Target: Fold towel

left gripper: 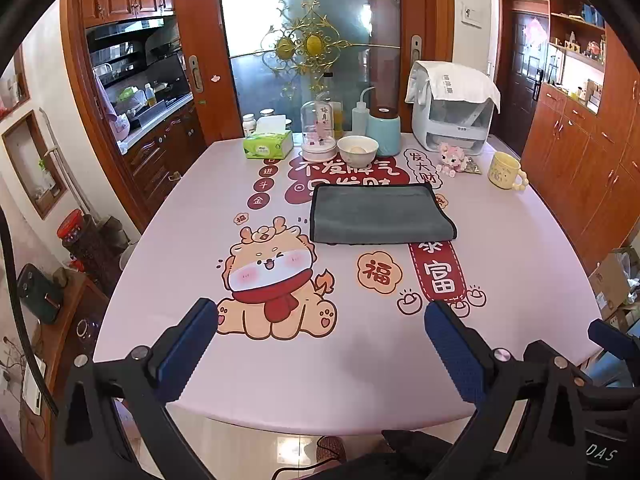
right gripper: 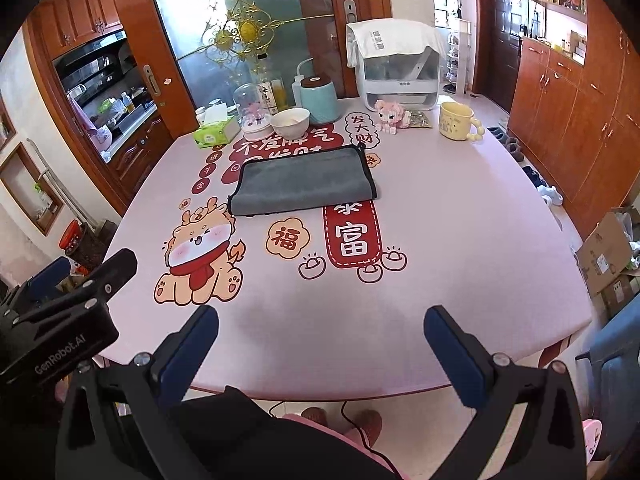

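A grey towel [left gripper: 380,214] with a dark border lies folded flat in the middle of the pink table [left gripper: 520,264]; it also shows in the right wrist view [right gripper: 306,180]. My left gripper [left gripper: 322,316] is open and empty, held above the table's near edge, well short of the towel. My right gripper [right gripper: 322,320] is open and empty too, above the near edge to the right. The left gripper's body shows at the left of the right wrist view [right gripper: 72,304].
At the table's far side stand a green tissue box [left gripper: 268,146], a glass dome [left gripper: 318,132], a white bowl [left gripper: 357,150], a teal canister [left gripper: 384,130], a white appliance [left gripper: 452,112], a pink toy [left gripper: 452,158] and a yellow mug [left gripper: 506,170]. Wooden cabinets [left gripper: 580,152] flank the table.
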